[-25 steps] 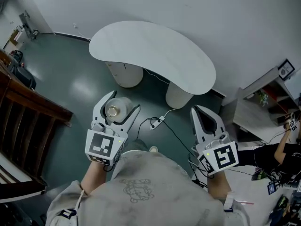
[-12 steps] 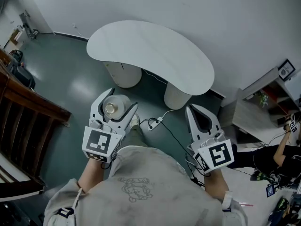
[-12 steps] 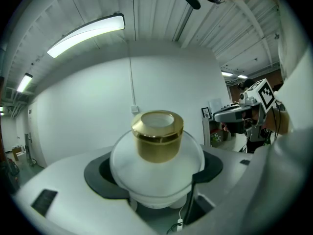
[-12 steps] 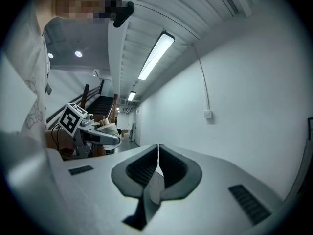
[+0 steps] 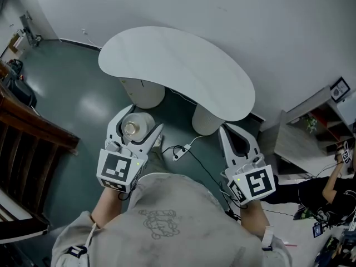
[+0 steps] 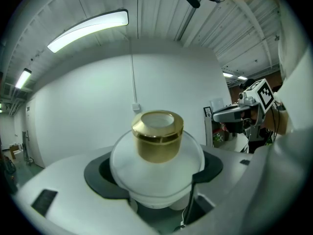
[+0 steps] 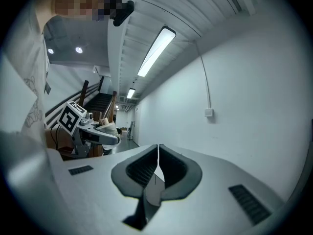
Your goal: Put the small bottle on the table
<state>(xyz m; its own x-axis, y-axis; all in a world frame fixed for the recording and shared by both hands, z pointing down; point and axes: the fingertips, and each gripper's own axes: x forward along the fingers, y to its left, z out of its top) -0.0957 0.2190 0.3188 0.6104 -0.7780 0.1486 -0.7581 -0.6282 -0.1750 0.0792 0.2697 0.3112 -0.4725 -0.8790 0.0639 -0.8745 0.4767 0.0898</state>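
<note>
A small frosted white bottle (image 5: pixel 138 125) with a gold cap (image 6: pixel 157 136) sits between the jaws of my left gripper (image 5: pixel 135 128), which is shut on it; in the left gripper view the bottle (image 6: pixel 156 170) fills the gap between the jaws. My right gripper (image 5: pixel 238 139) is held at the right, shut with nothing in it, its pads meeting in the right gripper view (image 7: pixel 157 165). The white kidney-shaped table (image 5: pixel 178 71) lies ahead of both grippers, its top bare. Both grippers hang over the floor, short of the table's near edge.
Two round white pedestals (image 5: pixel 142 90) carry the table. A cable with a plug (image 5: pixel 179 149) trails on the dark green floor between the grippers. A dark wooden staircase (image 5: pixel 28 143) stands at the left. Shelving (image 5: pixel 311 115) and clutter sit at the right beside a white wall (image 5: pixel 222 10).
The view has shifted slightly closer to the table, and both grippers sit a little lower and nearer each other in the picture. The left gripper's hold on the bottle is unchanged.
</note>
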